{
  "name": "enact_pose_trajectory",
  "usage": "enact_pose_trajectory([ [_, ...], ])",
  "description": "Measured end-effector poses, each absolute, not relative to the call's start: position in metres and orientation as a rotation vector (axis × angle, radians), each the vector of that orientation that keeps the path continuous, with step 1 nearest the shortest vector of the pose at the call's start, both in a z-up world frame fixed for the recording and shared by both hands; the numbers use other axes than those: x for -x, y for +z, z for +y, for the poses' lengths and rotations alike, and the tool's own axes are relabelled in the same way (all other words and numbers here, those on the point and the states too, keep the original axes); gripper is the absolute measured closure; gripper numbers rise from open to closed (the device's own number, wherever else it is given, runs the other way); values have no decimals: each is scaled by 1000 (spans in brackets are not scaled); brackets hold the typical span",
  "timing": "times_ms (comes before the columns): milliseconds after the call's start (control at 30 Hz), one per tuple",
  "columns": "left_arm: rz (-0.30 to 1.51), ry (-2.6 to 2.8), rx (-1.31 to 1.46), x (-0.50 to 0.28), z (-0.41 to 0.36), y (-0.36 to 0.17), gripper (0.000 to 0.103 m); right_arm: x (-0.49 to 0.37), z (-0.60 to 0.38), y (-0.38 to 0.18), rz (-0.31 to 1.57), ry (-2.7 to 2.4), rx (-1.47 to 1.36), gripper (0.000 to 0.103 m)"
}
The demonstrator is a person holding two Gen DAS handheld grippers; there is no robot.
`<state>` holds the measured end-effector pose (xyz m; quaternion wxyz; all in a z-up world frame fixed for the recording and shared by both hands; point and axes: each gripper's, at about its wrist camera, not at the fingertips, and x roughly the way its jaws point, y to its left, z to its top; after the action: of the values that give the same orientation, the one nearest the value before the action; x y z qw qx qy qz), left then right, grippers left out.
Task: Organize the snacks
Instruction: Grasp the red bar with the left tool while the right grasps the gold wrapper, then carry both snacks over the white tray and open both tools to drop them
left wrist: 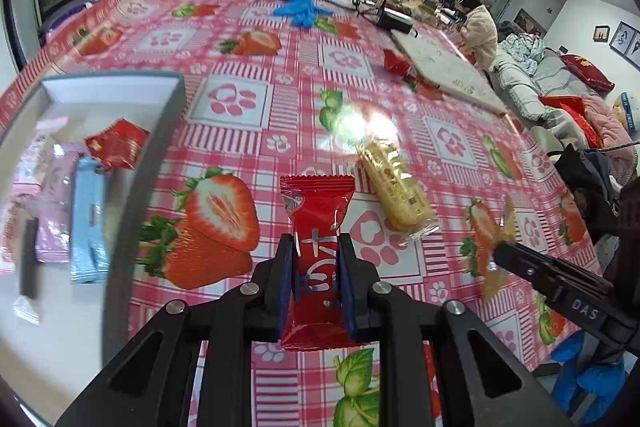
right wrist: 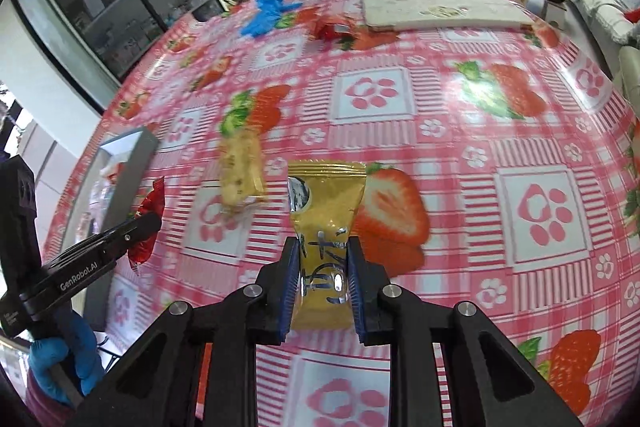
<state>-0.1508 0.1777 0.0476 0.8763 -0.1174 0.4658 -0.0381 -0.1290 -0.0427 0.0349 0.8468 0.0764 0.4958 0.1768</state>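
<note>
My left gripper [left wrist: 315, 247] is shut on a red snack packet [left wrist: 316, 223] and holds it above the strawberry tablecloth; it also shows in the right wrist view [right wrist: 147, 227]. My right gripper [right wrist: 323, 251] is shut on a gold snack packet [right wrist: 326, 203], seen blurred at the right of the left wrist view [left wrist: 496, 251]. A yellow wafer snack [left wrist: 394, 187] lies on the cloth between them [right wrist: 242, 167]. A grey box [left wrist: 132, 163] at the left holds a red packet [left wrist: 116, 143], a blue bar [left wrist: 89, 223] and a lilac bar [left wrist: 56, 203].
Blue gloves [left wrist: 298, 5] and red packets [left wrist: 396, 63] lie further back, by a white board [left wrist: 448, 71] and a black device with cables [left wrist: 394, 19]. A person [left wrist: 478, 27] sits at the far end. The table edge runs along the right.
</note>
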Motion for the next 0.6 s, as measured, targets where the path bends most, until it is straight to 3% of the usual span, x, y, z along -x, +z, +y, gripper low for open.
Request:
enact_pose_trajectory([
  [333, 838, -16, 267, 184, 224, 98, 80, 141, 31, 72, 982, 522, -79, 78],
  [600, 786, 141, 304, 213, 301, 107, 80, 147, 118, 95, 962, 681, -12, 78],
])
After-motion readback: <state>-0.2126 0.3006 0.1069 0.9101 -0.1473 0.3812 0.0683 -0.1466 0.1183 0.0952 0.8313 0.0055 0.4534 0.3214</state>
